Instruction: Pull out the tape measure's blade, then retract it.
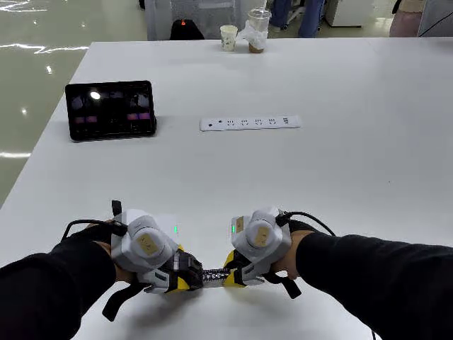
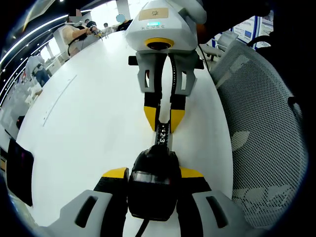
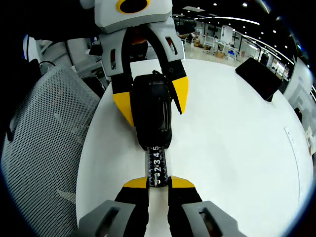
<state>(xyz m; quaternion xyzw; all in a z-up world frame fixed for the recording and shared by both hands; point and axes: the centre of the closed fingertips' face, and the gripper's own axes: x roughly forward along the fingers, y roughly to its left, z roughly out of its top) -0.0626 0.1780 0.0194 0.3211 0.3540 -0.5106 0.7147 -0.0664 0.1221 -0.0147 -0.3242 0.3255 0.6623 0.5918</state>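
Note:
A black tape measure (image 2: 154, 183) sits between the yellow-tipped fingers of my left gripper (image 2: 153, 174), which is shut on its case; the same case (image 3: 153, 111) faces me in the right gripper view. A short length of white numbered blade (image 3: 157, 167) runs out of it. My right gripper (image 3: 158, 182) is shut on the blade's end. In the head view the left gripper (image 1: 178, 275) and right gripper (image 1: 233, 275) face each other near the table's front edge, with the blade (image 1: 212, 273) between them.
A black tablet (image 1: 111, 109) stands at the left of the white table (image 1: 318, 170). A white power strip (image 1: 249, 123) lies mid-table. Two cups (image 1: 244, 34) stand at the far edge. A mesh office chair (image 2: 261, 128) sits beside the table.

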